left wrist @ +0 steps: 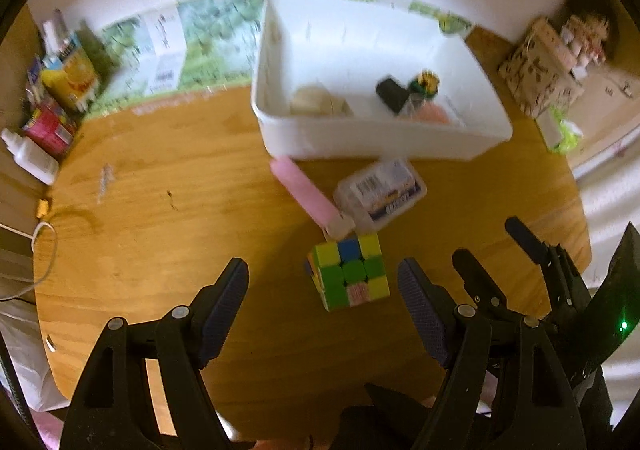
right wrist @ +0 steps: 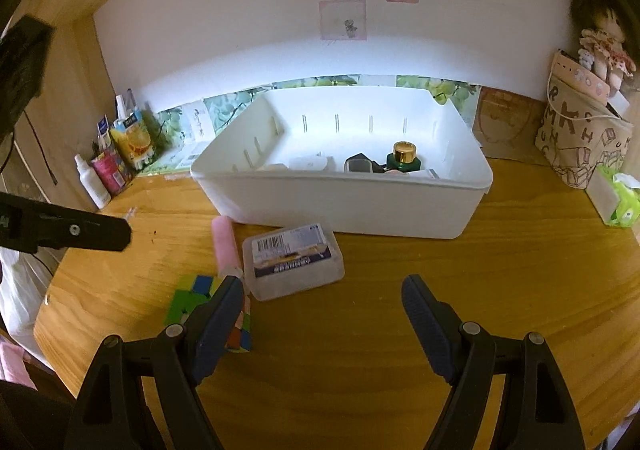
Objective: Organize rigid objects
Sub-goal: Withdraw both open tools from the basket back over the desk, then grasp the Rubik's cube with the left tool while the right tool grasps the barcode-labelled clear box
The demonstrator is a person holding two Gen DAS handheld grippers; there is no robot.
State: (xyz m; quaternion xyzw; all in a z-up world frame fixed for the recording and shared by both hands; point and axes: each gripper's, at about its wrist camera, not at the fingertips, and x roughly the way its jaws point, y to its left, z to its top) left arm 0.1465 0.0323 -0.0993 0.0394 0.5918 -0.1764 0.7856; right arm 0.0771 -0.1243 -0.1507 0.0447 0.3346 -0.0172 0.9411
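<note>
A white plastic bin (left wrist: pixel 420 145) (right wrist: pixel 360 205) stands at the back of the wooden desk with a few small items inside, among them a green bottle with a gold cap (right wrist: pixel 404 157). In front of it lie a pink stick-shaped case (left wrist: pixel 304 195) (right wrist: pixel 226 246), a clear plastic card box (left wrist: pixel 380 191) (right wrist: pixel 294 262) and a colourful puzzle cube (left wrist: pixel 350 276) (right wrist: pixel 192 300). My left gripper (left wrist: pixel 322 288) is open, with the cube just ahead between its fingers. My right gripper (right wrist: pixel 322 308) is open and empty, just in front of the card box; it also shows in the left wrist view (left wrist: pixel 500 250).
Bottles and cartons (right wrist: pixel 116 157) stand at the desk's back left. A printed fabric bag (right wrist: pixel 580 145) with a doll (right wrist: pixel 604 37) and a green tissue pack (right wrist: pixel 620 201) stand at the back right. A white cable (left wrist: pixel 44 250) lies at the left edge.
</note>
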